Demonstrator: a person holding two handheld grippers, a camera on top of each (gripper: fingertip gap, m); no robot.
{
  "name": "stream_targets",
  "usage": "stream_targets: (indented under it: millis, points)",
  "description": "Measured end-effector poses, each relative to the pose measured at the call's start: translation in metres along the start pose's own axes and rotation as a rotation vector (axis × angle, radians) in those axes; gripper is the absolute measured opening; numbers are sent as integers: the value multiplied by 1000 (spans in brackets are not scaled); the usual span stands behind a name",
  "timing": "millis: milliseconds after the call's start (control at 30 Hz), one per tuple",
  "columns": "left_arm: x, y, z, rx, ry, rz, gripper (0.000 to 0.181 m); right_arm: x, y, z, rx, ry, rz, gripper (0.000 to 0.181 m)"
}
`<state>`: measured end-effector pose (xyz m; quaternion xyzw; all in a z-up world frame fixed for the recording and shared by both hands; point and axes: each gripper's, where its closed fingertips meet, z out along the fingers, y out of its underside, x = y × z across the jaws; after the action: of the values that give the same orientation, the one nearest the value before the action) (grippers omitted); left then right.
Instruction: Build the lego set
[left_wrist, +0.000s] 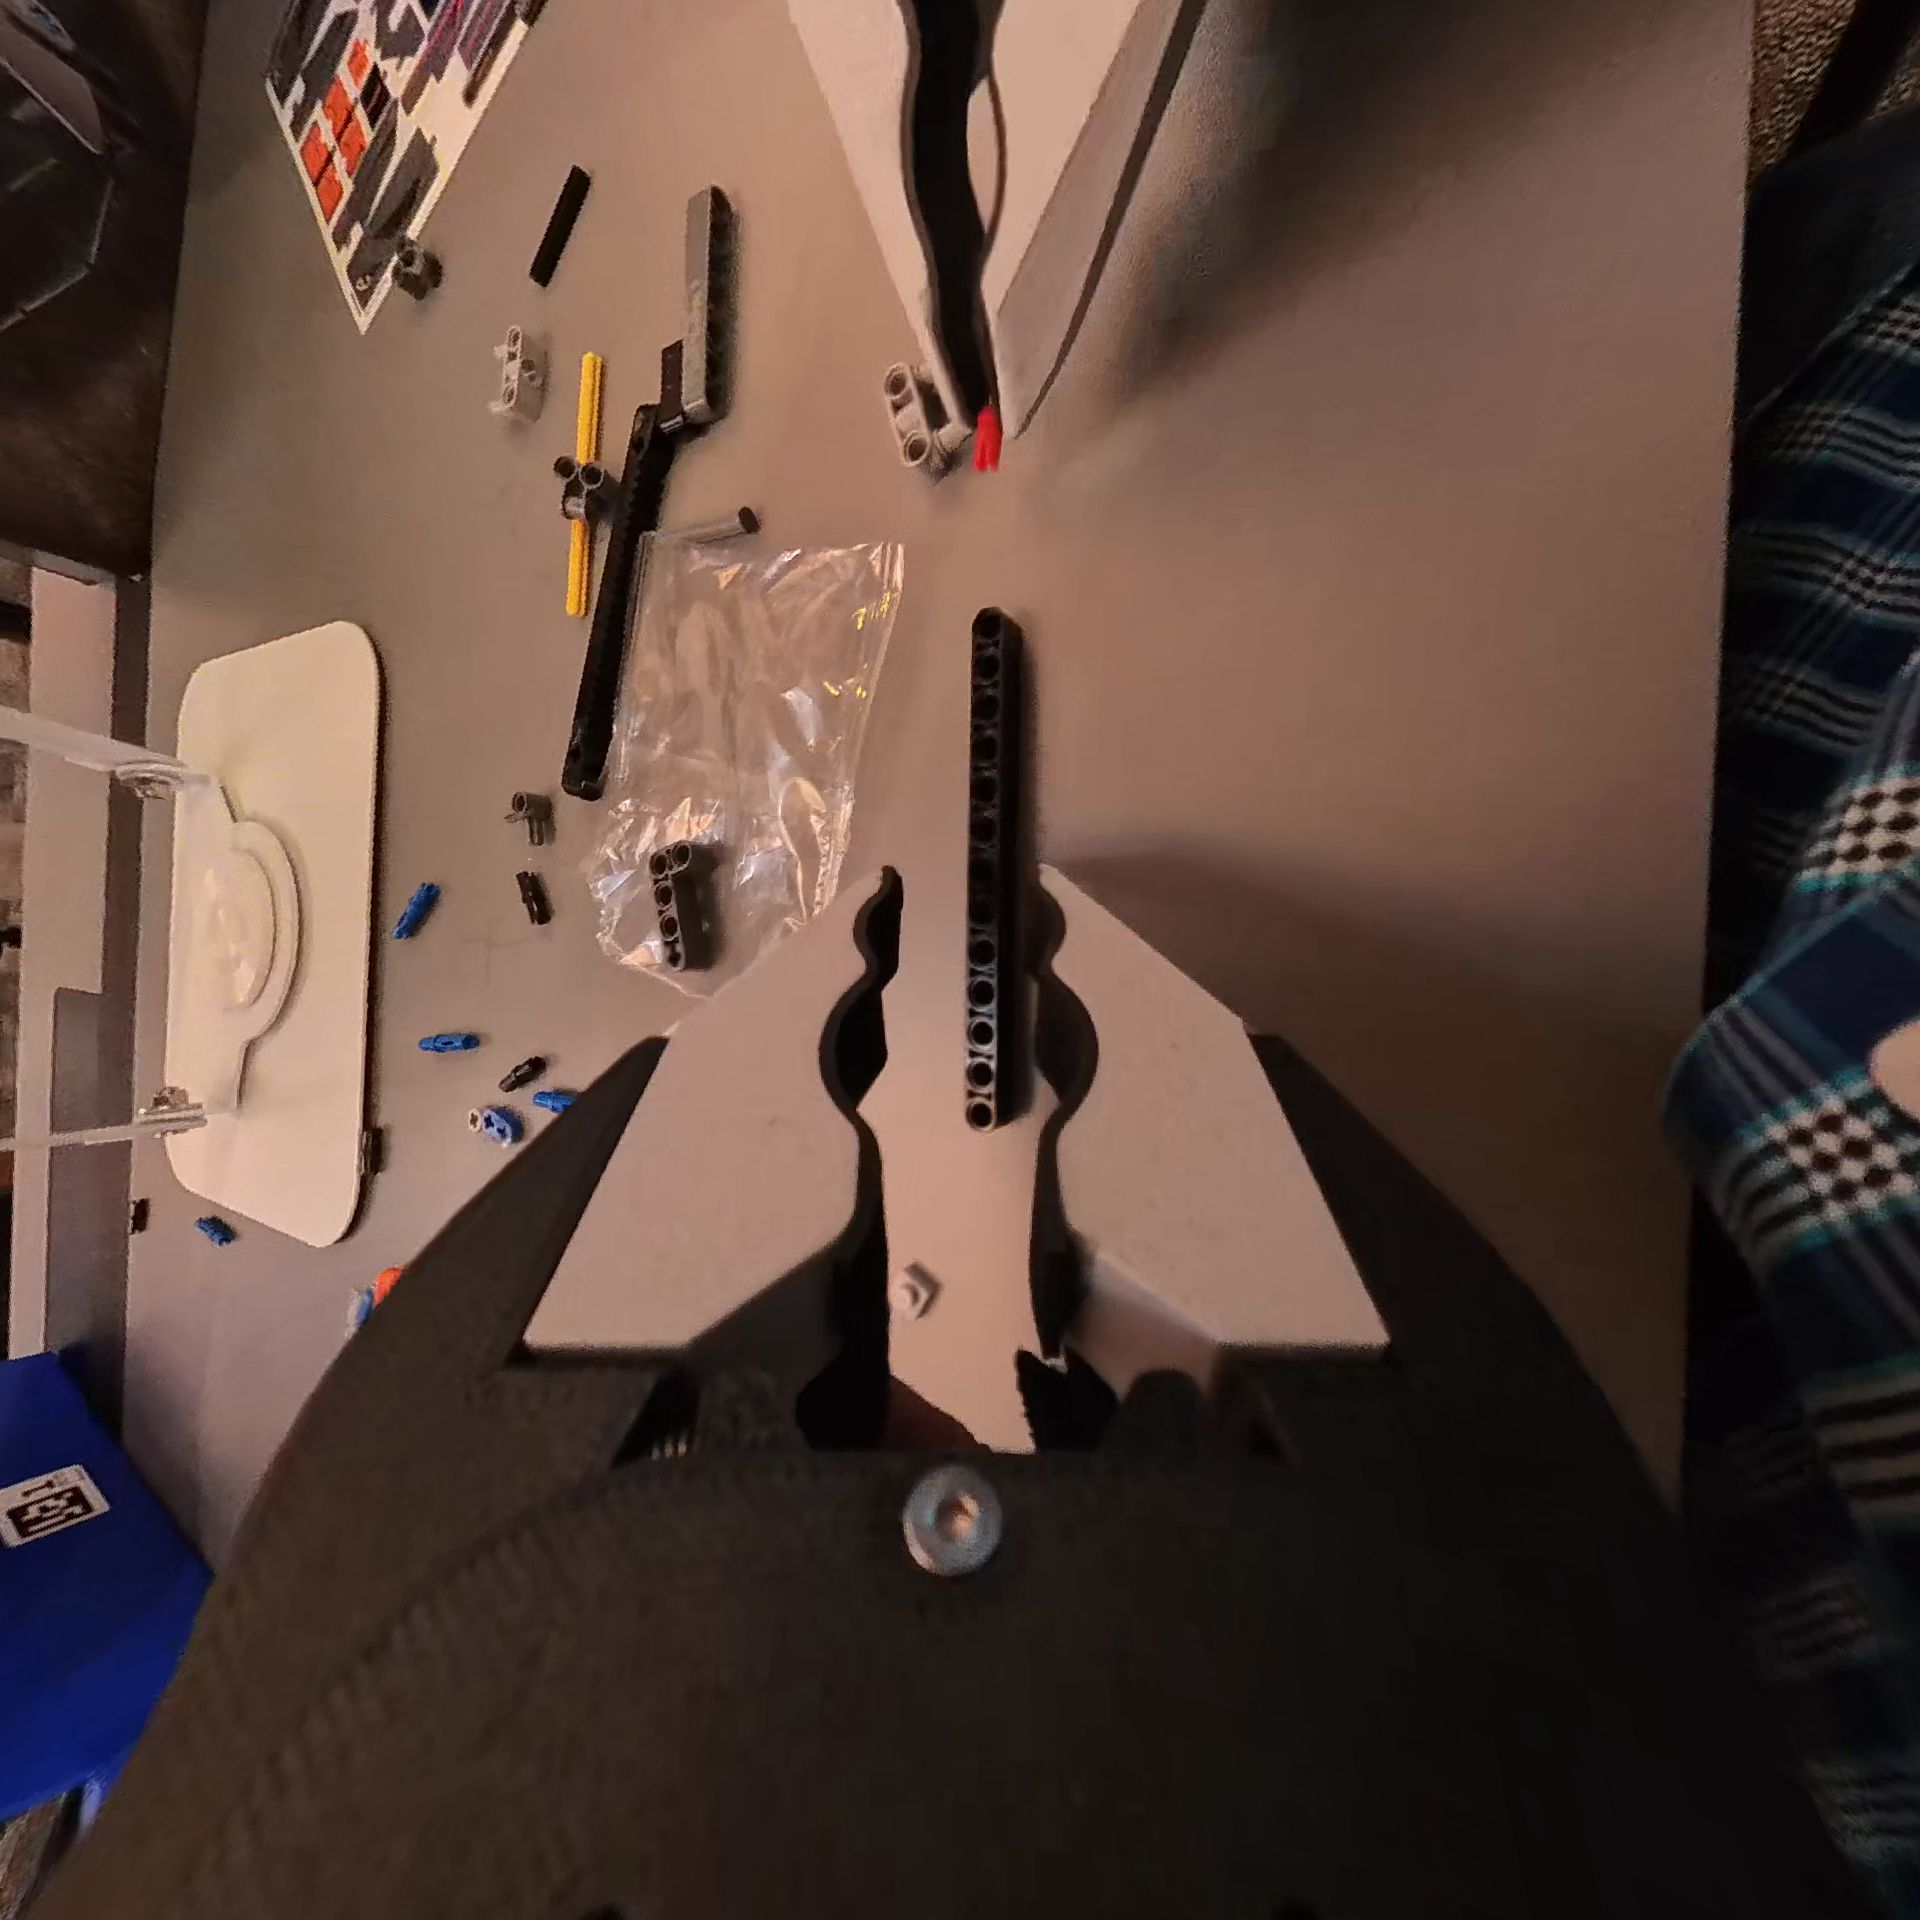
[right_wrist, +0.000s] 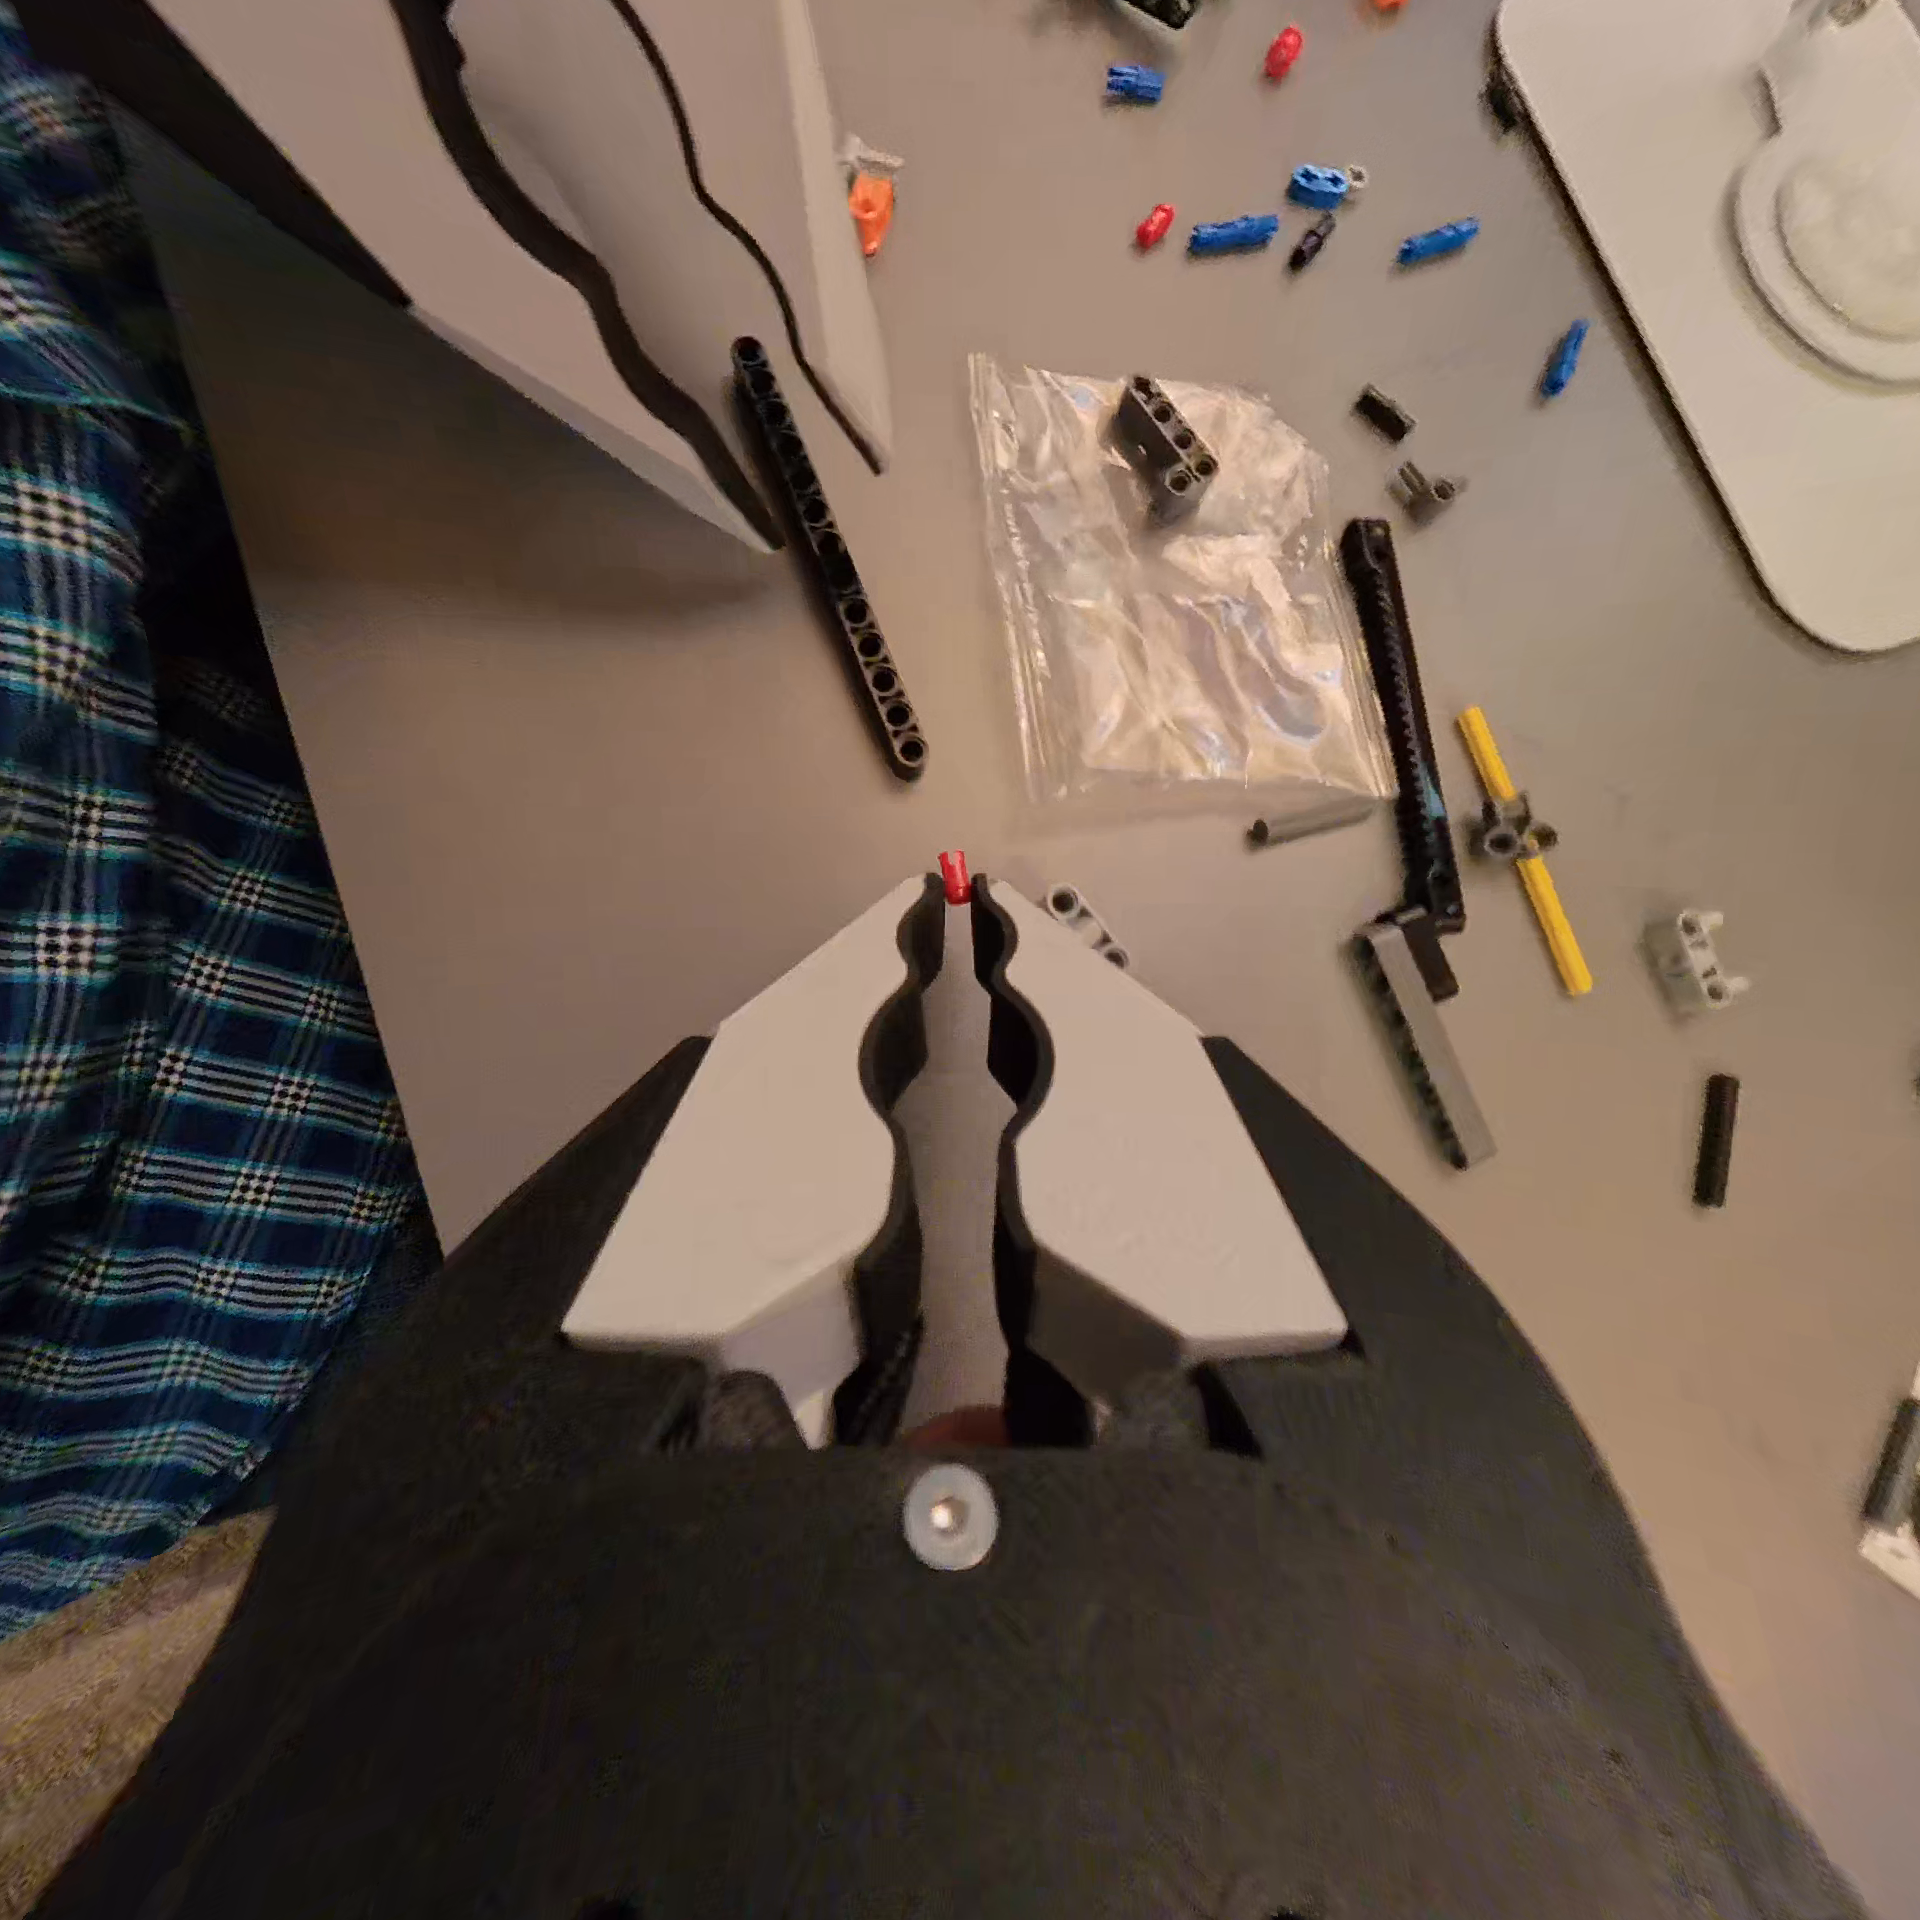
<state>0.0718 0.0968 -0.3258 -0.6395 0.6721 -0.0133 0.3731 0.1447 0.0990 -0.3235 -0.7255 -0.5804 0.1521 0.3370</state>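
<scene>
Left gripper (left_wrist: 971, 883) hung spread over long black beam (left_wrist: 992, 862), beam flat on grey table (left_wrist: 1351, 675) between fingers. Clear plastic bag (left_wrist: 748, 748) just left of beam. Right gripper (right_wrist: 953, 885) pinched small red pin (right_wrist: 953, 875) at fingertips, beyond beam's far end.

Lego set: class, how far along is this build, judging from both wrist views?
Early. Done: one black-and-grey beam assembly joined. In hand: the right gripper pinches a red pin; the left gripper is open around the long black beam. Left: blue pins, yellow axle, connectors lie loose.
</scene>
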Motion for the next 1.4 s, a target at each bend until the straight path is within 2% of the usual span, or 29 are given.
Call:
stream_targets:
  millis: [267,367,567,833,1033,1133,1400]
  points:
    - [-3,14,-6,20,63,26,11,-2,-14,10,-182,16,-211,2]
    - [2,15,-7,52,114,-14,7,-3,-16,13,-248,7,-268,2]
    - [8,16,-4,69,126,21,5,-7,-17,15,-375,-3,-360,2]
    - [-4,11,-6,135,119,-8,13,0,-18,10,-426,1,-333,2]
    - [1,16,2,91,172,-9,9,-1,-15,8,-415,-4,-303,2]
    - [-5,14,3,77,93,52,0,0,-13,7,-404,5,-290,2]
    - [2,8,3,53,-56,205,0,1,-10,4,-366,31,-275,2]
